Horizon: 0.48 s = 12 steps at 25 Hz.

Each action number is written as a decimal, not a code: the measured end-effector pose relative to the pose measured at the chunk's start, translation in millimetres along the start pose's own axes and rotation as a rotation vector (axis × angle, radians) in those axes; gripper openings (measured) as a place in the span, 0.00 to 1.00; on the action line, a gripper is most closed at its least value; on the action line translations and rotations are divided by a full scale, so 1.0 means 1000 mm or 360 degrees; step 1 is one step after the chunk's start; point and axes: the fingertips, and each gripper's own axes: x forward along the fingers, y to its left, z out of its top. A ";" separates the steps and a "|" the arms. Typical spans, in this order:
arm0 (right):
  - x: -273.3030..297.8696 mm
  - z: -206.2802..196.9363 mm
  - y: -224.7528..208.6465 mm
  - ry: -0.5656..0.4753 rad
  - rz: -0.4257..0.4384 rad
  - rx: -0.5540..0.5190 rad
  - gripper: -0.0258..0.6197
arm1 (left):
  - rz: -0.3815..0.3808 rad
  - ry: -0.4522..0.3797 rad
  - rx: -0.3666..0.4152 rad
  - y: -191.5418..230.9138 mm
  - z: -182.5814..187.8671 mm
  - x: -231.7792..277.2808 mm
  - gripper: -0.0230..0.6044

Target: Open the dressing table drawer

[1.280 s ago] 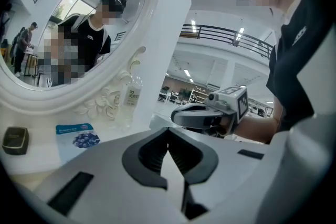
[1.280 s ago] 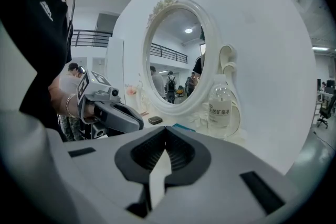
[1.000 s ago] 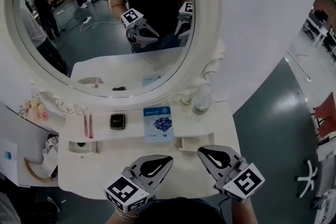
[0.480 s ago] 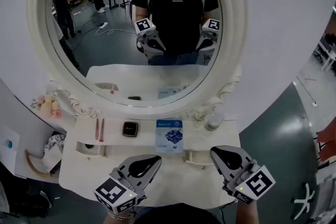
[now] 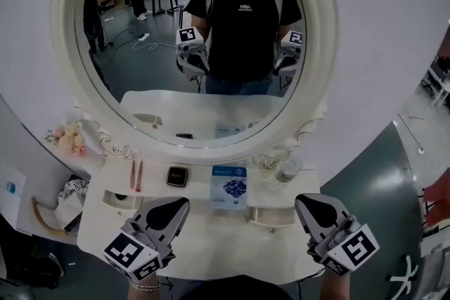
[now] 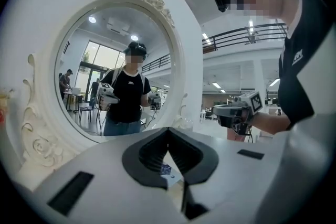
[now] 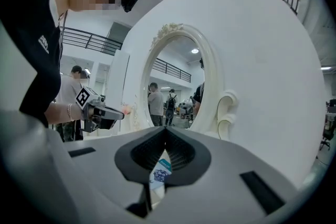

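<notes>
The white dressing table carries a raised shelf with two small drawers, a left drawer and a right drawer. My left gripper hovers over the tabletop in front of the left drawer, shut and empty. My right gripper hangs just right of the right drawer, also shut with nothing in it. Neither touches a drawer. In the left gripper view my left gripper points level at the mirror, and in the right gripper view my right gripper does the same.
An oval mirror reflects the person and both grippers. On the shelf lie a blue packet, a dark compact, pink sticks and a clear bottle. Flowers stand at the left.
My left gripper has swung left, away from the right one, and both have risen a little. The head view has tilted up, showing more of the mirror. Both stay shut.
</notes>
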 end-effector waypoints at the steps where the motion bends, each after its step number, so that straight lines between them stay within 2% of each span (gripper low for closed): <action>1: -0.001 0.002 -0.001 -0.0007 -0.0007 -0.0001 0.07 | 0.0016 -0.0005 0.0009 0.003 0.002 -0.003 0.06; 6: -0.008 0.015 -0.009 -0.0049 -0.0050 -0.0029 0.07 | 0.0063 -0.0033 0.0044 0.014 0.014 -0.010 0.06; 10: -0.013 0.015 -0.012 -0.0006 -0.0116 -0.0135 0.07 | 0.0058 -0.0042 0.0063 0.013 0.020 -0.008 0.06; 12: -0.014 0.016 -0.010 -0.0014 -0.0107 -0.0128 0.07 | 0.0048 -0.0047 0.0070 0.011 0.022 -0.007 0.06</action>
